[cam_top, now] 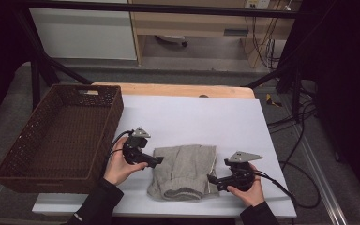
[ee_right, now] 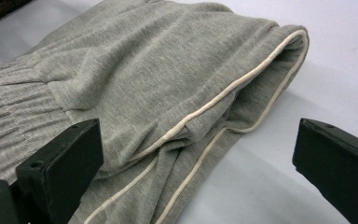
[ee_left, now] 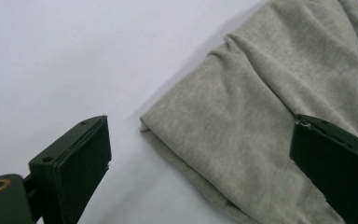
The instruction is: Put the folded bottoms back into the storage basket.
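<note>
A folded grey knit garment (cam_top: 183, 171) with a cream piping stripe lies on the white table top near the front edge. My left gripper (cam_top: 158, 161) is at its left edge, jaws spread wide, nothing pinched; in the left gripper view the garment's folded corner (ee_left: 242, 116) lies between and beyond the jaws. My right gripper (cam_top: 211, 179) sits at the garment's right edge, also open; in the right gripper view the cream-striped fold (ee_right: 200, 112) lies between its jaws without being pressed.
A dark brown wicker basket (cam_top: 23, 161) stands empty at the table's left side, close to my left hand. The white table cover (cam_top: 192, 117) stretches behind the garment. Cables (cam_top: 304, 187) trail off the right edge onto the floor.
</note>
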Tool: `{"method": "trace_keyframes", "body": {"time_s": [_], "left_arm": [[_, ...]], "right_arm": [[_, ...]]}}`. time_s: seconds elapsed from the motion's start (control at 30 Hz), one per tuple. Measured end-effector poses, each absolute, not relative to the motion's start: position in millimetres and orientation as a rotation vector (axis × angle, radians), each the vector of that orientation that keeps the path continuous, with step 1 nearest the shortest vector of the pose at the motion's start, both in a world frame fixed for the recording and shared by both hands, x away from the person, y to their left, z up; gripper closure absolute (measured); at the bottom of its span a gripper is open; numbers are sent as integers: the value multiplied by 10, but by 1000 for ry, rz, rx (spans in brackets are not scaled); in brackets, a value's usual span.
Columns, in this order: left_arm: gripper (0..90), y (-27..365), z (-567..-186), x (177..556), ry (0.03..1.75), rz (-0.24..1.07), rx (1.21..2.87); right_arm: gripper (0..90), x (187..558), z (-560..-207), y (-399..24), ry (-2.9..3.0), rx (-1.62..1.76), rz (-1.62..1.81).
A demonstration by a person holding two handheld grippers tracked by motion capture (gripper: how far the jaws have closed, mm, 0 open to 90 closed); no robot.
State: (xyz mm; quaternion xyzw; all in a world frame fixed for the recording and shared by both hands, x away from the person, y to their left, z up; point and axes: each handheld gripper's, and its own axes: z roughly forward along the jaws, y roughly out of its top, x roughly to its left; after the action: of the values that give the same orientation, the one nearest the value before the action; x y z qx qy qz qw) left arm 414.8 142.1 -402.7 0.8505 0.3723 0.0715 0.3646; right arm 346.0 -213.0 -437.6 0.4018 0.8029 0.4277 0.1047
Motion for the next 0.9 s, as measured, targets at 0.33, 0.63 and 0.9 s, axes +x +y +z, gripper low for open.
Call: {"method": "trace_keyframes", "body": {"time_s": [0.33,0.63,0.9], "left_arm": [[87,1414,-4132,4291,1030,220,2180],[234,1368,-4298,4346,1078,273,2171],[330,1315,-4395,4394,1091,242,2204]], "right_arm": [[25,3462,-4386,-2130,2371,1170,1255],[25,3460,-4397,-2118,2380,1175,1251],[25,3455,-4394,-2117,2383,1180,1265]]}}
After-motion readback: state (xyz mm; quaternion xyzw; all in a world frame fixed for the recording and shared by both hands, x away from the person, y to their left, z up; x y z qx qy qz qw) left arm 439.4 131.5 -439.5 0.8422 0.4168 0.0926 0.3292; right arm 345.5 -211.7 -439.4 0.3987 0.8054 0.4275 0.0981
